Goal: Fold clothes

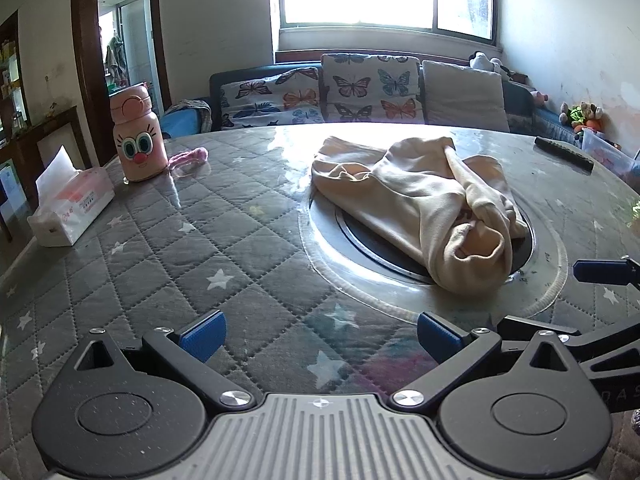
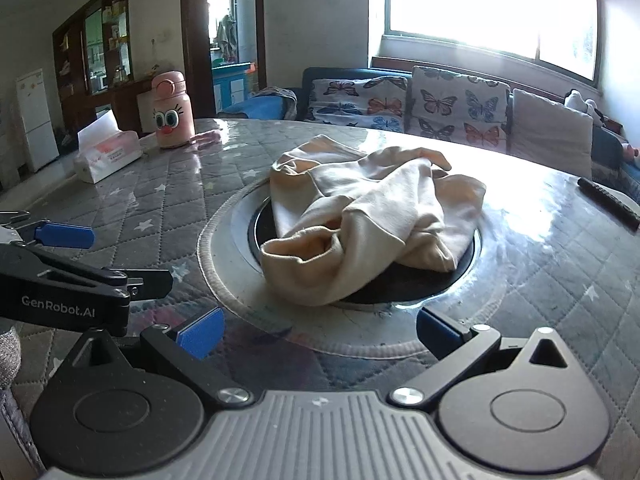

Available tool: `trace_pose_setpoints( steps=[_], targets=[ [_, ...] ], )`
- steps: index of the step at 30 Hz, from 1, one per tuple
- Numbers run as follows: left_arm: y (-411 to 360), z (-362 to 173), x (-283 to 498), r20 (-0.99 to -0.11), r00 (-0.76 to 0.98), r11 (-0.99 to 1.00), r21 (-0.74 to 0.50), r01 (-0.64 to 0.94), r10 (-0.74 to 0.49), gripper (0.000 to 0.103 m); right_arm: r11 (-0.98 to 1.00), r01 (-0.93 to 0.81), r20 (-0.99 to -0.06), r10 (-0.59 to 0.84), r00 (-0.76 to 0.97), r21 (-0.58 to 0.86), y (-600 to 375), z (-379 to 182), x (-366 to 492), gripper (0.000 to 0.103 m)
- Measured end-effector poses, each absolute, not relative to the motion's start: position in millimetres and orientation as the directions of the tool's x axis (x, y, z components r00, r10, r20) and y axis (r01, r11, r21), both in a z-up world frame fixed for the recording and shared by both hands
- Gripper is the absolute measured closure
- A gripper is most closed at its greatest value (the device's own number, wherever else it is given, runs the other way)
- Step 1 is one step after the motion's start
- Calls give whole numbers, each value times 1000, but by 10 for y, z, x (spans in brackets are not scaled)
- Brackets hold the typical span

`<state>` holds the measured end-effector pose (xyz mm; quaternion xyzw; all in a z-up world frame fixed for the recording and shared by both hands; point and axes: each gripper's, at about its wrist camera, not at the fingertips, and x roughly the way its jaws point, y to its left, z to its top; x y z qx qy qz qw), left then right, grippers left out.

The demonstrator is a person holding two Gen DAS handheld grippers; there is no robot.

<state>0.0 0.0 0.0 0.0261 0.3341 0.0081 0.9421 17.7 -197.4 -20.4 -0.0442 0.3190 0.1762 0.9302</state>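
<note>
A crumpled cream garment [image 1: 420, 196] lies in a heap over the round dark inset in the middle of the table; it also shows in the right wrist view [image 2: 368, 216]. My left gripper [image 1: 320, 338] is open and empty, low over the table, short of the garment and to its left. My right gripper [image 2: 318, 332] is open and empty, just in front of the garment's near edge. The left gripper's blue fingertips [image 2: 64, 236] show at the left edge of the right wrist view.
The round table [image 1: 192, 240] has a grey quilted star cover under clear plastic. A pink bottle [image 1: 138, 140], a tissue box [image 1: 70, 208] and a small pink cloth [image 1: 188, 157] stand at the far left. A black remote [image 1: 564, 152] lies far right. A sofa is behind.
</note>
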Motion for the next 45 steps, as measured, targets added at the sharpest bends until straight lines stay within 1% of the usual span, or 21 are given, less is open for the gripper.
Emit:
trace_pose_setpoints(
  steps=[14, 45],
  targets=[
    [-55, 0, -79, -629, 777, 999, 46, 0, 29, 0, 937, -348, -609, 294, 736, 32, -2033, -212, 93, 0],
    [-101, -2, -146, -628, 777, 997, 74, 1, 46, 0, 939, -341, -618, 296, 729, 47, -2055, -239, -17, 0]
  ],
)
